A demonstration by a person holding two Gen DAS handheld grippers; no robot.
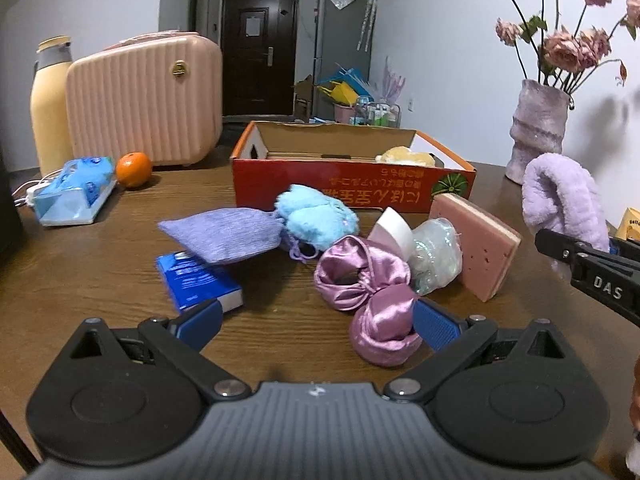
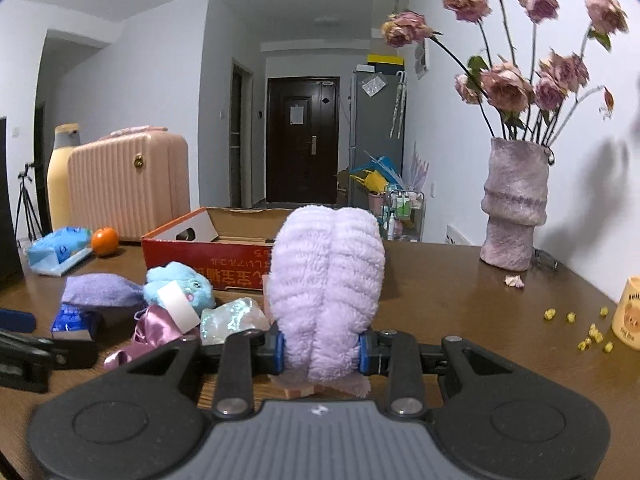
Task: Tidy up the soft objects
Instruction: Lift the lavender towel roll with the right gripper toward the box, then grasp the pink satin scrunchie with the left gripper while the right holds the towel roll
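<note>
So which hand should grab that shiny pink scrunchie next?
Probably the left. Its tongs are open, right beside the scrunchie; the right tongs are shut on a fluffy lilac cloth.

soft items (image 1: 362,268) in front of box (image 1: 352,184)

Far ahead and left of the gripper, a pink case (image 1: 144,100) stands on the counter (image 1: 100,280), a yellow bottle (image 1: 50,104) just beside it on its left. An orange (image 1: 134,169) sits in front of the case, next to a blue tissue pack (image 1: 74,190). Ahead on the right a vase (image 2: 514,208) holds dried roses (image 2: 504,84). Near the right edge lie yellow crumbs (image 2: 588,330) beside a cup (image 2: 628,312). A dark door (image 2: 303,140) stands far behind.
</note>
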